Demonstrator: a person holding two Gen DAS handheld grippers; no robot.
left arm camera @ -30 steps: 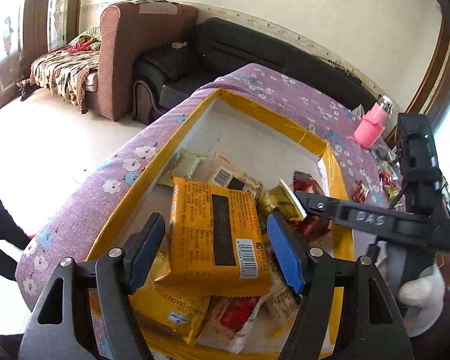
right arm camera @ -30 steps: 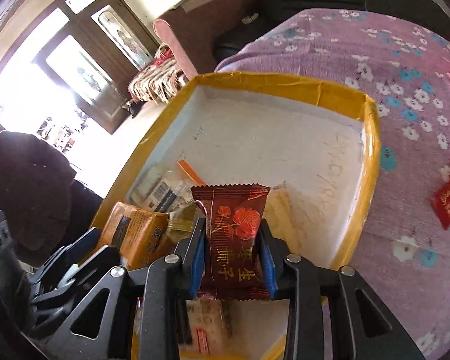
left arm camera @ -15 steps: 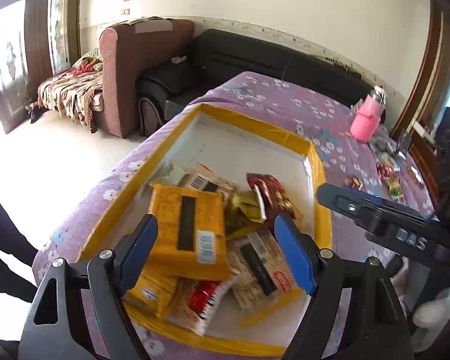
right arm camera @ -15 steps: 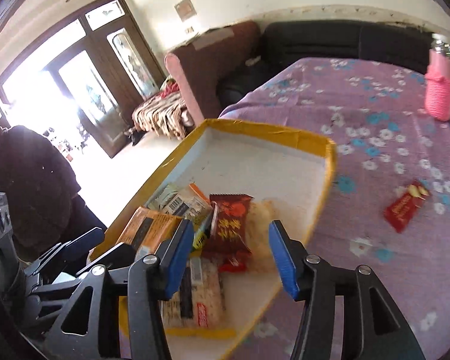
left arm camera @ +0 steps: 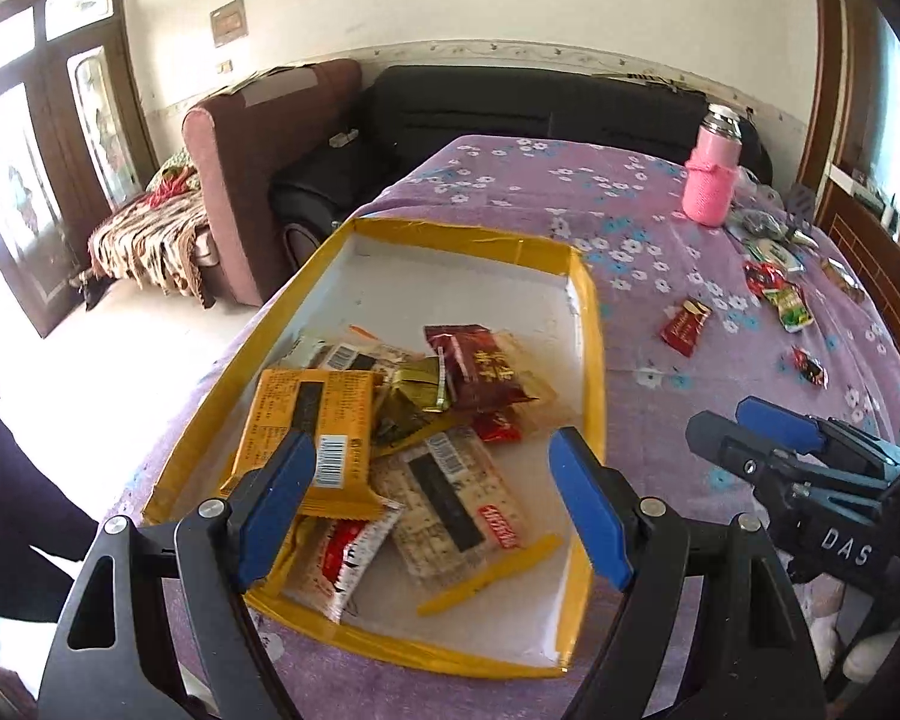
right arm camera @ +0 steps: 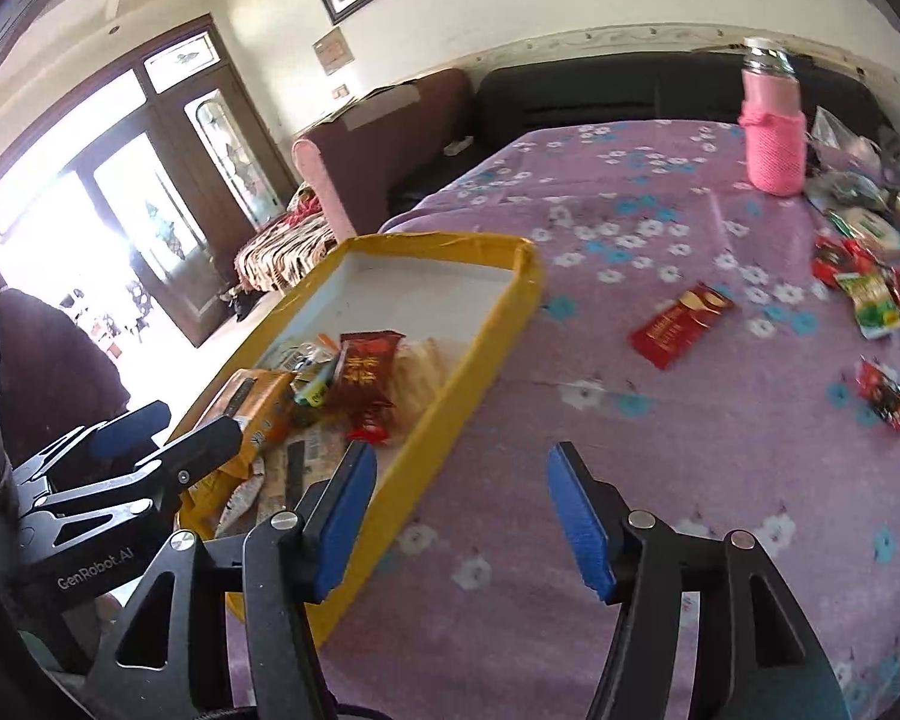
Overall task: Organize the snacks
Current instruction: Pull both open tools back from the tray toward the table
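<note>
Right wrist view | my right gripper [right arm camera: 462,510] fingers spread, empty, over bench | red packet [right arm camera: 681,324] upper right of frame, long axis slanting up-right | left gripper [left arm camera: 432,510] gaping, empty, over yellow tray [left arm camera: 591,360] | right nearer

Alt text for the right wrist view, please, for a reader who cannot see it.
The open, empty right gripper hangs over a purple flowered tablecloth, beside a yellow-edged tray piled with snack packets. Loose snacks, including a red packet, lie on the cloth; a pink bottle stands behind.
</note>
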